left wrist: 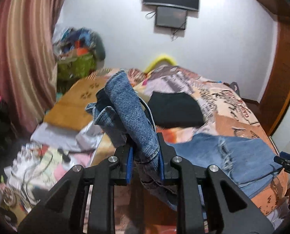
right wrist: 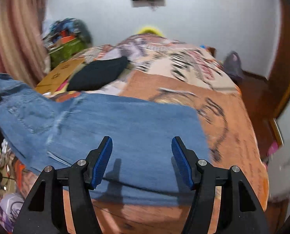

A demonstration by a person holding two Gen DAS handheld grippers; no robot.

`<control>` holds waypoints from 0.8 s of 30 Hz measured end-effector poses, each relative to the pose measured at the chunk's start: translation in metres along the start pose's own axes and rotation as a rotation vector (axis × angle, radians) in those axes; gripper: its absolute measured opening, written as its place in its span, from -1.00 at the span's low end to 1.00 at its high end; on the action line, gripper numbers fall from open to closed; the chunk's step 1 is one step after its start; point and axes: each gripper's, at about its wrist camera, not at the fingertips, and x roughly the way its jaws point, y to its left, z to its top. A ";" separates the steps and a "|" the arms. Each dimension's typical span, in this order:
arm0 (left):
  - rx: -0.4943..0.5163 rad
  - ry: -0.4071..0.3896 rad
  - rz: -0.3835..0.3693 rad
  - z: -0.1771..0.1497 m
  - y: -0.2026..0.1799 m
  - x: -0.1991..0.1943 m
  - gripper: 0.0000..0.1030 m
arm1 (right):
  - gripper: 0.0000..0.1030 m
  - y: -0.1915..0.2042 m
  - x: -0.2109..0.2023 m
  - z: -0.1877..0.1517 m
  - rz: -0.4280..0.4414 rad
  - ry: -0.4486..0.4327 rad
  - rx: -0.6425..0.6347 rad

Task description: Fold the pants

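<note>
Blue denim pants [right wrist: 125, 124] lie across the near part of a patterned orange bedspread [right wrist: 232, 117]. My left gripper [left wrist: 146, 156] is shut on a bunched end of the pants [left wrist: 129, 113] and holds it up above the bed; the rest of the pants [left wrist: 232, 156] lies flat to its right, with frayed rips. My right gripper [right wrist: 142, 159] is open and empty, just above the flat denim near its front edge. The right gripper's tip [left wrist: 287, 161] shows at the right edge of the left wrist view.
A folded black garment [left wrist: 176, 109] lies further back on the bed, also in the right wrist view [right wrist: 98, 74]. A striped curtain [left wrist: 22, 58] and a pile of clutter [left wrist: 78, 54] stand at left. Clothes and cables lie on the floor at left [left wrist: 37, 165]. A wooden door frame [left wrist: 281, 78] is at right.
</note>
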 end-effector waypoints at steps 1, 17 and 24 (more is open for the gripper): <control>0.026 -0.010 -0.009 0.006 -0.009 -0.002 -0.60 | 0.14 -0.008 -0.002 -0.003 -0.017 0.003 0.016; 0.257 -0.121 -0.151 0.055 -0.123 -0.022 -0.66 | 0.14 -0.061 0.010 -0.036 -0.010 0.052 0.131; 0.323 -0.124 -0.247 0.066 -0.175 -0.017 -0.77 | 0.14 -0.067 0.010 -0.039 0.032 0.048 0.150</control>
